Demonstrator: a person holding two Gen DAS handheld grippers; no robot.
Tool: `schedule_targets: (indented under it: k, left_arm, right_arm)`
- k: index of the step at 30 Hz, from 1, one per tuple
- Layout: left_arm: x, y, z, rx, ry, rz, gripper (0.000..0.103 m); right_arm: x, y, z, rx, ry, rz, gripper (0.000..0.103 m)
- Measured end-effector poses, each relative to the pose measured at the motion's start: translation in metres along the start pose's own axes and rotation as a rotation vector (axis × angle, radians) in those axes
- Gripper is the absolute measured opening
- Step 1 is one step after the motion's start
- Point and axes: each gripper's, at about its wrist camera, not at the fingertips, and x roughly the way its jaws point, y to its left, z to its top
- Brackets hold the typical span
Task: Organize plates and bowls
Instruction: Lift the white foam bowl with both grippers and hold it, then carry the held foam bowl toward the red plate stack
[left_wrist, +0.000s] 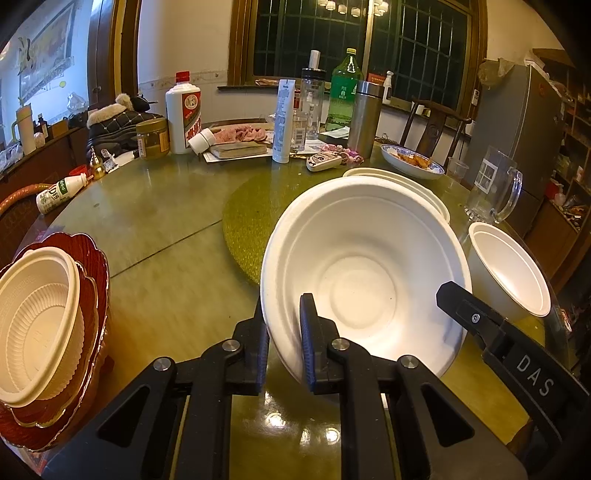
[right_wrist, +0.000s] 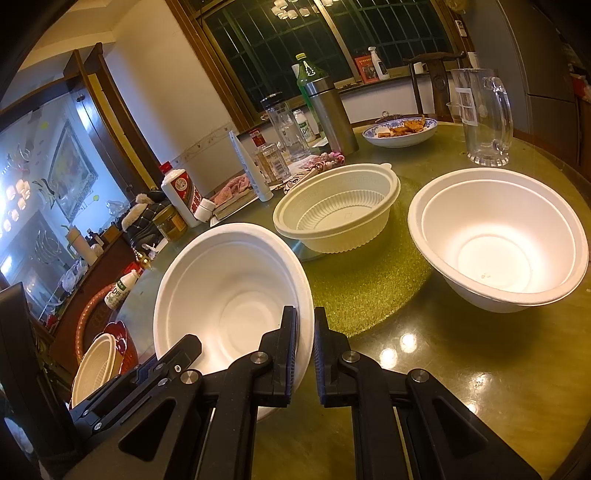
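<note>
My 2 grippers, left (left_wrist: 284, 341) and right (right_wrist: 305, 356), pinch the white bowl's (left_wrist: 364, 273) opposite rims, steadying it near the ribbed bowl (right_wrist: 338, 210).

Home dining room, cluttered round table (left_wrist: 159, 221), fridge (left_wrist: 517, 122), wooden chair (left_wrist: 432, 122)

A white foam bowl (left_wrist: 364, 280) stood tilted above the tabletop (left_wrist: 159, 236), its rim pinched on two sides. Another white foam bowl (right_wrist: 498, 240) sat upright just beside it. A cream ribbed plastic bowl (right_wrist: 338, 208) rested upright farther back on the green mat (right_wrist: 373, 291). At the far left, a second cream ribbed bowl (left_wrist: 38, 314) lay tilted inside stacked red scalloped plates (left_wrist: 94, 266).
</note>
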Motion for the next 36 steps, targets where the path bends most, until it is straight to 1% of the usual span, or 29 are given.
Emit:
schedule_targets:
  k: [13, 36]
  left_arm:
    - [-0.0041, -0.0018, -0.0006, 0.012, -0.027, -0.002, 0.014]
    - [-0.0054, -0.0026, 0.0001, 0.011, -0.032, -0.007, 0.014]
  right_arm:
    - [-0.0044, 0.0021, 0.0003, -0.013, -0.020, -0.009, 0.009]
    - [-0.0069, 0.0034, 0.0013, -0.022, -0.030, -0.014, 0.009]
